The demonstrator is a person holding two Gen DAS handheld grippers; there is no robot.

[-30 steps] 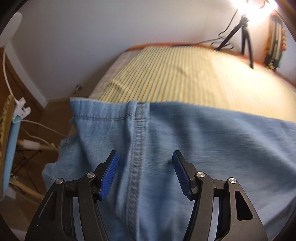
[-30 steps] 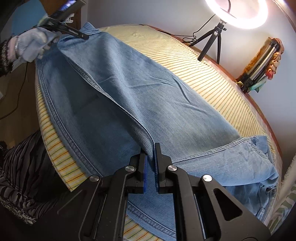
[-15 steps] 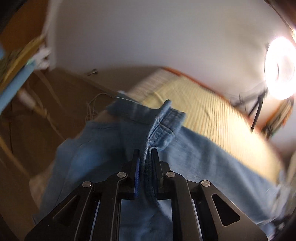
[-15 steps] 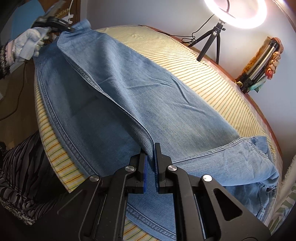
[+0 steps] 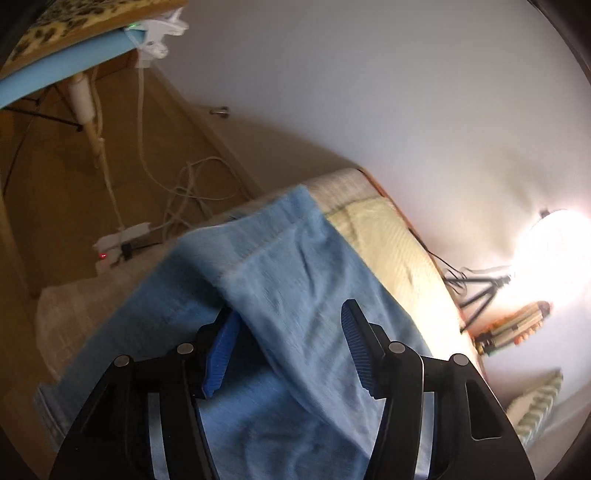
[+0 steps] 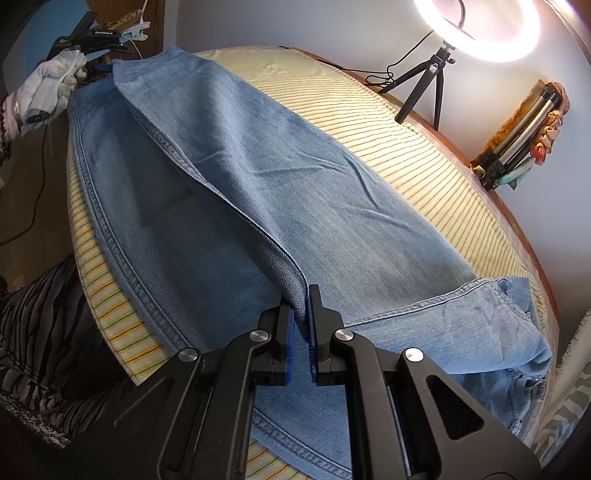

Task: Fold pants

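Note:
Light blue denim pants (image 6: pixel 295 192) lie lengthwise on the striped bed mat (image 6: pixel 406 155), one leg folded over the other. My right gripper (image 6: pixel 301 295) is shut on the folded leg's seamed edge near the crotch. At the far hem end a white-gloved hand (image 6: pixel 48 85) holds my left gripper (image 5: pixel 290 314). Its jaws are opening; a fold of the pants (image 5: pixel 280 258) drapes over the left finger and runs between the pads, which do not press on it. The waistband end (image 6: pixel 517 332) lies at the right.
A lit ring light (image 6: pixel 476 26) on a tripod (image 6: pixel 424 85) stands behind the bed. A bundle of folded stands (image 6: pixel 517 136) leans at the wall. A power strip with cables (image 5: pixel 122 243) lies on the floor under a padded board (image 5: pixel 66 48). The person's striped clothing (image 6: pixel 44 332) is at the near edge.
The left gripper shut on the leg hem, carried it over toward the bed's far side while rolling, and has now spread its jaws off the cloth. The right gripper kept still.

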